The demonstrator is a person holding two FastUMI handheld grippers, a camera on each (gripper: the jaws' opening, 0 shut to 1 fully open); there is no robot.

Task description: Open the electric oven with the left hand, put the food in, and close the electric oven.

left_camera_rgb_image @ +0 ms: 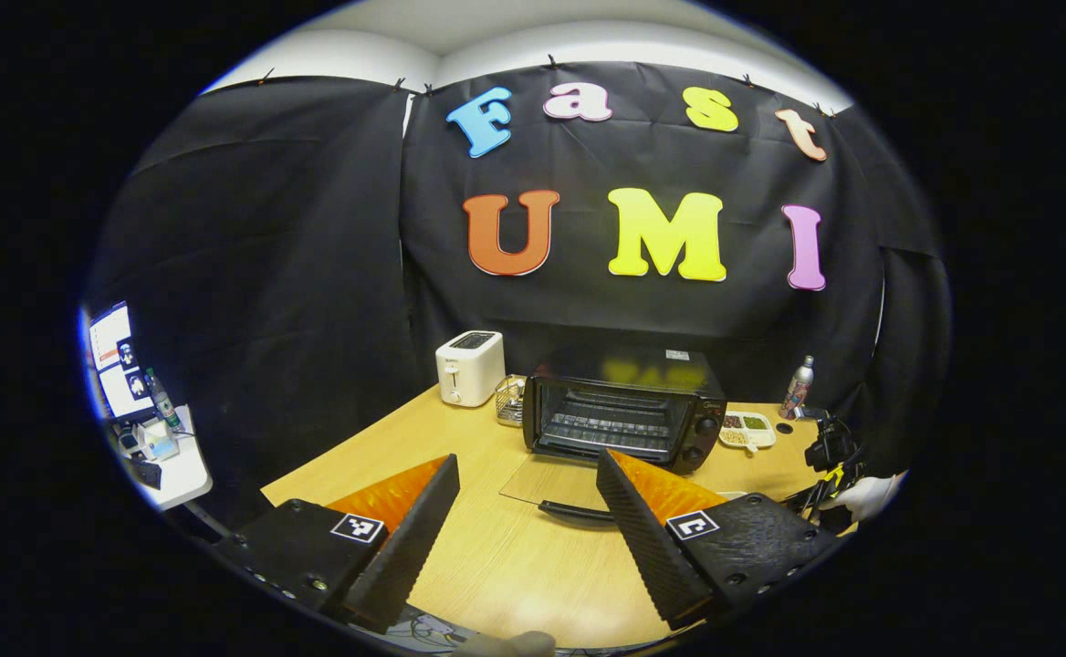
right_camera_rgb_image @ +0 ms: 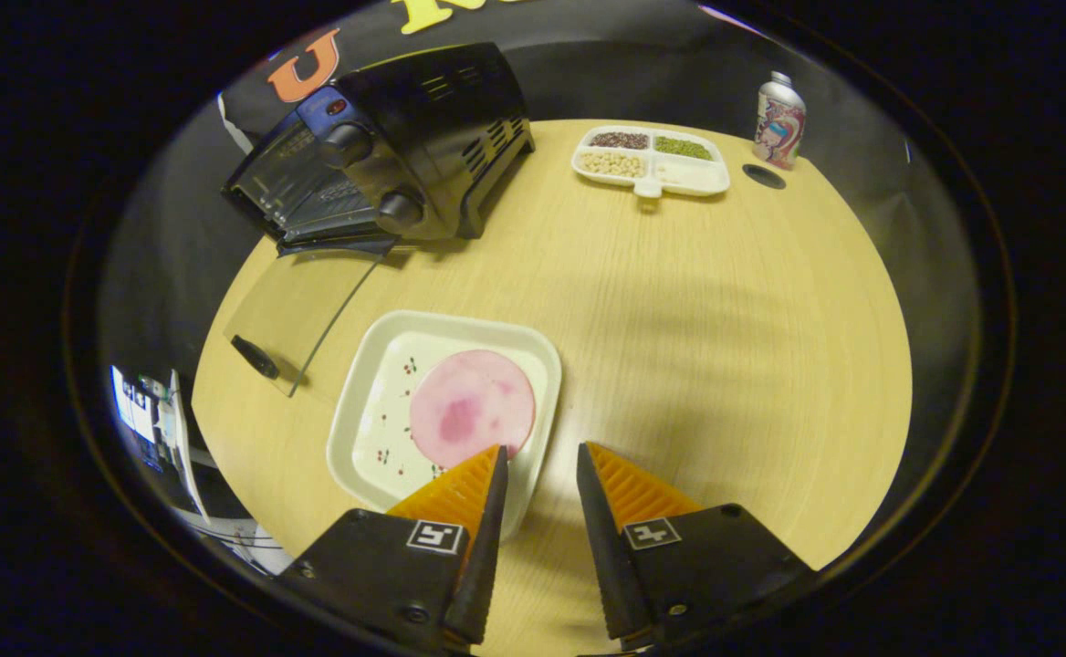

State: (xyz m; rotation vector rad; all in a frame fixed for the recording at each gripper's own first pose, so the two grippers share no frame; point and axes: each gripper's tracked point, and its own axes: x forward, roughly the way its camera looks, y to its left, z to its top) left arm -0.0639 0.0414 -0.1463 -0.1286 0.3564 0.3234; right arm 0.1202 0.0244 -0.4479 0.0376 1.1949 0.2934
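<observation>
The black electric oven (left_camera_rgb_image: pixel 624 411) stands at the back of the wooden table with its glass door (left_camera_rgb_image: pixel 551 479) folded down flat and the rack inside showing. My left gripper (left_camera_rgb_image: pixel 527 461) hovers open in front of the door's handle (left_camera_rgb_image: pixel 579 513), holding nothing. In the right gripper view the oven (right_camera_rgb_image: pixel 396 146) is at the upper left and its lowered door (right_camera_rgb_image: pixel 300 310) reaches toward a white square plate (right_camera_rgb_image: pixel 387 383) carrying a round pink slice of meat (right_camera_rgb_image: pixel 472 406). My right gripper (right_camera_rgb_image: pixel 541 449) is open and straddles the plate's near right rim, one finger over the plate, the other outside it.
A white toaster (left_camera_rgb_image: pixel 469 367) and a small wire basket (left_camera_rgb_image: pixel 507 401) stand left of the oven. A divided dish of beans (right_camera_rgb_image: pixel 652 160) and a metal bottle (right_camera_rgb_image: pixel 778 109) sit at the far right. A side desk with a screen (left_camera_rgb_image: pixel 118 360) is beyond the table's left edge.
</observation>
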